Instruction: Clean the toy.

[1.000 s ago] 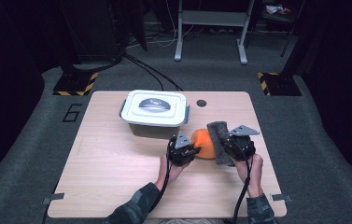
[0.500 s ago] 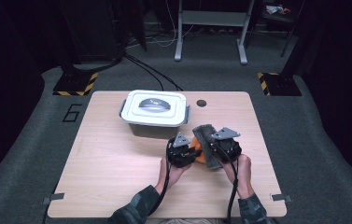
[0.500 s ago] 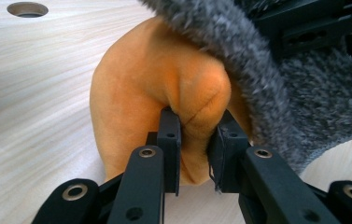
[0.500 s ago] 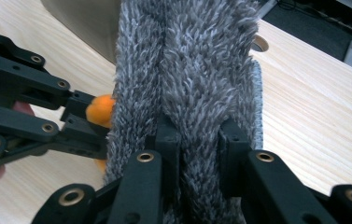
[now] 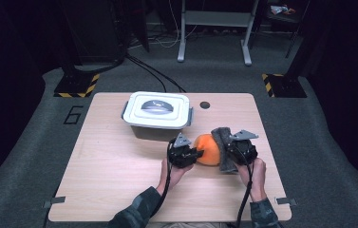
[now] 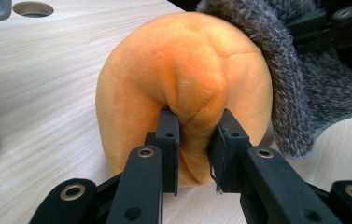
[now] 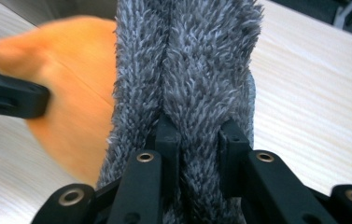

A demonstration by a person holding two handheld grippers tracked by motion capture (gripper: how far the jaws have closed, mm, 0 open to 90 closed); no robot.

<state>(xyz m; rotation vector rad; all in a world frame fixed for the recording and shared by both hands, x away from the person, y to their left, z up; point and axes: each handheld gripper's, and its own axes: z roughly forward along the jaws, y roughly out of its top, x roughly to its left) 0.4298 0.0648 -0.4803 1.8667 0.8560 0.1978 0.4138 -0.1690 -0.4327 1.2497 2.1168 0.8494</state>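
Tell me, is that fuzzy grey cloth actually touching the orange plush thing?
Touching. In the left gripper view the grey cloth lies draped over the upper right side of the orange plush, with no gap between them.

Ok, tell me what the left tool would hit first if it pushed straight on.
Past the orange plush it already pinches, the left tool would probably meet the grey fuzzy cloth draped on the plush's far side, held by the right tool.

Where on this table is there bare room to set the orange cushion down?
The table's left half is bare, from the white lidded box to the near edge. So is the far right corner beyond the round hole. The orange cushion and grey cloth crowd the near right.
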